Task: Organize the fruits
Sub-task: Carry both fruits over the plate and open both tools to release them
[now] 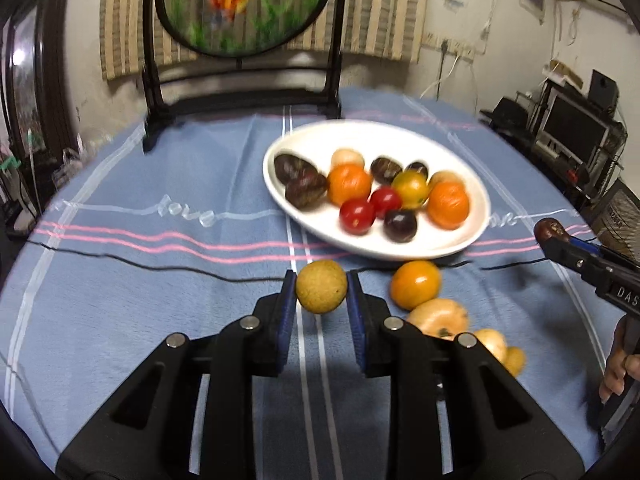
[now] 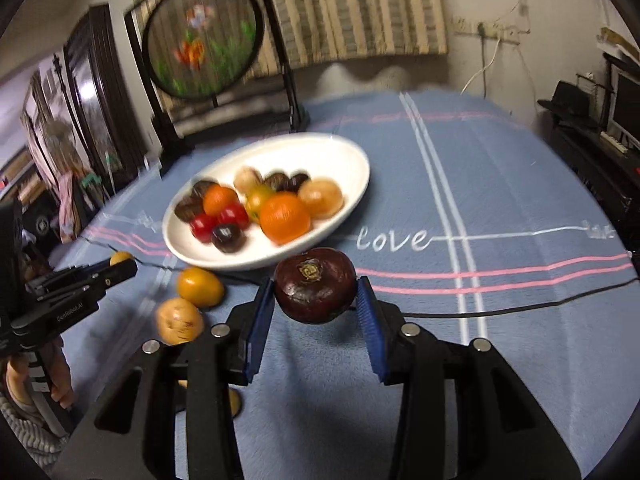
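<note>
Fingers of the left gripper (image 1: 321, 286) clamp a small yellow-brown fruit (image 1: 321, 287) on its sides, lifted off the blue cloth (image 1: 160, 300) just short of the white plate (image 1: 400, 140). Right gripper (image 2: 316, 292) pads pinch a dark maroon fruit (image 2: 315, 285), stem cap facing up, also held near the plate's rim.

Handling guess: both look light, round, smooth-skinned, so likely to roll or squirt out; grip across the widest middle, gentle squeeze. Dark one looks firm; yellow one seems slightly rough.

Plate already holds oranges, red tomatoes and dark fruits. Loose orange fruit (image 1: 416, 284) and a pale fruit (image 1: 440, 318) lie on the cloth beside it.

Hard to read: motion blur smears plate contents. More loose fruit is half hidden behind the left gripper's body. Fruit undersides unseen.
</note>
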A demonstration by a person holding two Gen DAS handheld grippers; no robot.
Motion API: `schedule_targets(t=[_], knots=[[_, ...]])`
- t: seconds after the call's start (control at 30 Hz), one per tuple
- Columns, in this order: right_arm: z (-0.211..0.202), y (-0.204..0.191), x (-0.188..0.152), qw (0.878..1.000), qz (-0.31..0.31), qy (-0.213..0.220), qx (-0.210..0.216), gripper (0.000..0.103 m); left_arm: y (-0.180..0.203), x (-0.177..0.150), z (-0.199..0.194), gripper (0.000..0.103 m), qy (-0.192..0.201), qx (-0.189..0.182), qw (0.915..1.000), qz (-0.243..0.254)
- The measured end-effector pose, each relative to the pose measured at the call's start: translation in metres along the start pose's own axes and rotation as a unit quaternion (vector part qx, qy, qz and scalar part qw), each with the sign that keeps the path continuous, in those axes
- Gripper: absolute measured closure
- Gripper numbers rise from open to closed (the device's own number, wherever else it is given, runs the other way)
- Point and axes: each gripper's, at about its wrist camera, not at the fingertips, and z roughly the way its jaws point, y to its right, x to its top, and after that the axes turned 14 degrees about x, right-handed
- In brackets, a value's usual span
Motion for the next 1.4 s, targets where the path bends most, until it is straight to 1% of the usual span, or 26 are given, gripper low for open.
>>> schedule_targets(t=[0.07,0.1,0.13,0.2,0.23,0.3,0.33,0.4,0.5,0.6,0.73,0.83,0.87,0.9,0.93,0.97,1.0,1.07,1.13,1.4], knots=[[-0.018,-0.001,0.004,1.000,0.003,0.027,0.007,0.061,0.001,0.009,-0.016,0.078,0.022,0.003,0.9997,0.006],[-0.024,-0.001,0.008,0.999,0.005,0.038,0.013,0.061,0.002,0.014,-0.020,0.078,0.027,0.004,0.9996,0.009],[-0.030,-0.002,0.015,0.999,0.006,0.050,0.017,0.061,0.005,0.025,-0.025,0.078,0.034,0.008,0.9993,0.015],[-0.033,-0.005,0.032,0.998,0.000,0.058,0.021,0.061,0.007,0.042,-0.028,0.078,0.043,0.012,0.9988,0.017],[-0.033,-0.007,0.040,0.998,-0.005,0.060,0.021,0.061,0.009,0.055,-0.027,0.078,0.048,0.011,0.9987,0.012],[-0.029,-0.013,0.061,0.998,-0.017,0.064,0.017,0.061,0.013,0.070,-0.020,0.078,0.047,0.005,0.9988,0.006],[-0.022,-0.015,0.074,0.998,-0.020,0.063,0.020,0.061,0.017,0.077,-0.012,0.078,0.045,0.001,0.9990,0.002],[-0.009,-0.016,0.088,0.998,-0.019,0.060,0.025,0.061,0.024,0.084,0.005,0.078,0.034,-0.005,0.9994,-0.004],[0.031,-0.014,0.105,0.999,-0.013,0.044,0.028,0.061,0.035,0.082,0.035,0.078,0.009,-0.020,0.9997,-0.009],[0.075,-0.010,0.109,0.999,-0.005,0.016,0.033,0.061,0.043,0.075,0.062,0.078,-0.013,-0.013,0.9998,0.008],[0.127,-0.005,0.110,0.999,-0.002,-0.026,0.037,0.060,0.039,0.076,0.084,0.078,-0.032,-0.012,0.9994,0.003],[0.147,-0.004,0.107,0.998,-0.004,-0.047,0.039,0.060,0.040,0.074,0.095,0.077,-0.037,-0.002,0.9993,0.007],[0.150,-0.003,0.106,0.998,-0.003,-0.054,0.039,0.060,0.041,0.073,0.095,0.075,-0.034,-0.004,0.9994,0.008],[0.151,-0.002,0.104,0.998,-0.002,-0.056,0.037,0.051,0.043,0.073,0.095,0.073,-0.034,-0.005,0.9994,0.012],[0.150,0.000,0.103,0.998,-0.001,-0.053,0.033,0.037,0.044,0.073,0.094,0.066,-0.032,-0.006,0.9994,0.014],[0.145,-0.001,0.103,0.999,-0.003,-0.043,0.026,0.036,0.045,0.072,0.092,0.059,-0.029,-0.007,0.9994,0.017],[0.142,-0.002,0.104,0.999,-0.007,-0.034,0.022,0.036,0.048,0.072,0.090,0.055,-0.025,-0.005,0.9994,0.022],[0.135,-0.004,0.106,0.999,-0.013,-0.027,0.021,0.036,0.052,0.070,0.086,0.038,-0.015,0.011,0.9993,0.032],[0.129,-0.005,0.108,0.999,-0.012,-0.020,0.022,0.036,0.054,0.069,0.080,0.035,-0.002,0.027,0.9989,0.037],[0.107,-0.004,0.104,1.000,0.001,-0.009,0.027,0.035,0.045,0.068,0.061,0.033,0.012,0.023,0.9993,0.027]])
